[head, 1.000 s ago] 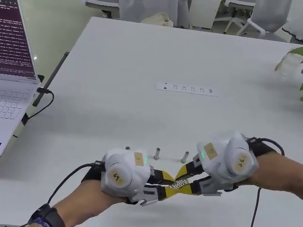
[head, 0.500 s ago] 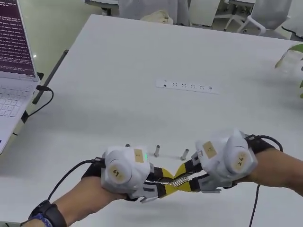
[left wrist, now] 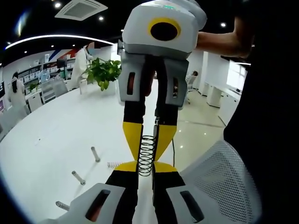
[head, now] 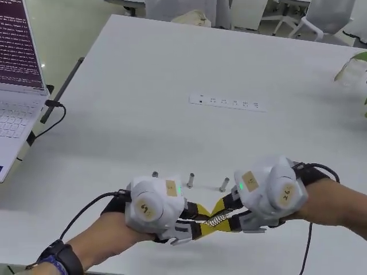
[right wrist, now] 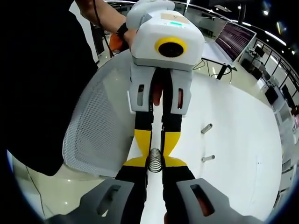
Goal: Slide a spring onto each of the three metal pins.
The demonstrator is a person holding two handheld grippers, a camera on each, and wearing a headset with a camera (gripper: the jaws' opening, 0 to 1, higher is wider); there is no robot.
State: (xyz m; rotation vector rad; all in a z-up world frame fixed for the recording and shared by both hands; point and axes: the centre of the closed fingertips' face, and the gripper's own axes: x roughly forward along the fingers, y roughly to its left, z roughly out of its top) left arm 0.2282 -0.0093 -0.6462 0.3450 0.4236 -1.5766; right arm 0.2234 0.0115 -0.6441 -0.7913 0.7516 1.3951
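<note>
Yellow-tipped tongs of the left gripper [head: 202,222] and the right gripper [head: 225,216] are meeting nose to nose over the near edge of the counter [head: 143,86]. Both pairs are pinching the same spring [head: 216,220], one at each end, so it is hanging in the air between them rather than sitting on any pin. In the left gripper view, a loose spring [left wrist: 113,164] is lying flat on the counter just beside the pins. Just beyond the grippers, three metal pins [head: 190,180] are standing in a loose row, apart from one another, and every one of them is looking bare. By my reading, then, nothing is finished yet: the held spring is being passed or re-gripped between the two hands, and all three pins are waiting for a spring. Counting what I can make out, there are two grippers, three pins and two springs, one held and one loose. Farther back, a white power strip [head: 227,103] is lying across the middle of the counter. At the left edge a laptop [head: 14,86] is sitting open, and a plant [head: 352,66] is peeking in at the far right.
</note>
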